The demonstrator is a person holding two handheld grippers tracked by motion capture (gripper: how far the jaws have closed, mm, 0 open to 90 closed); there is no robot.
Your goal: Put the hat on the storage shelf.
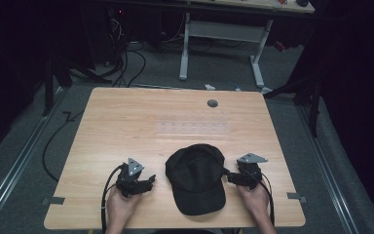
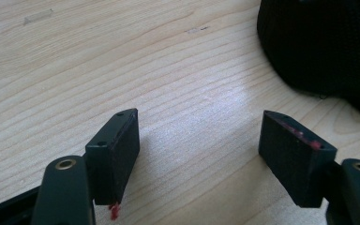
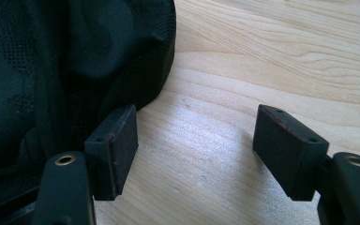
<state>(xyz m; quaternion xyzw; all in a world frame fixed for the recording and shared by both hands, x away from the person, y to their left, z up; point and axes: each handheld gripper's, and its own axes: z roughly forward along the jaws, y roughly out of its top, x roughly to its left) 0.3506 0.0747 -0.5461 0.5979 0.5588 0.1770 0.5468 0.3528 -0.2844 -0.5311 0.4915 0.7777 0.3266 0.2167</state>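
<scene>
Black fabric baseball cap (image 1: 196, 176) lies near the front edge of the light wooden desk (image 1: 126, 122), between left tool (image 1: 143, 183) and right tool (image 1: 230, 176), both wide open and empty. Risk: limp fabric may slip from a shallow pinch.

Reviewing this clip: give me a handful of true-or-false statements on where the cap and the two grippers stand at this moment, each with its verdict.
1. The black cap lies on the table between the two grippers. True.
2. The left gripper is shut on the cap. False: its jaws stand wide apart over bare wood, the cap off to one side.
3. The right gripper is open. True.
4. The cap's brim points toward the table's far edge. False: the brim faces the person's edge.
5. A round grey grommet sits near the table's far edge. True.
</scene>
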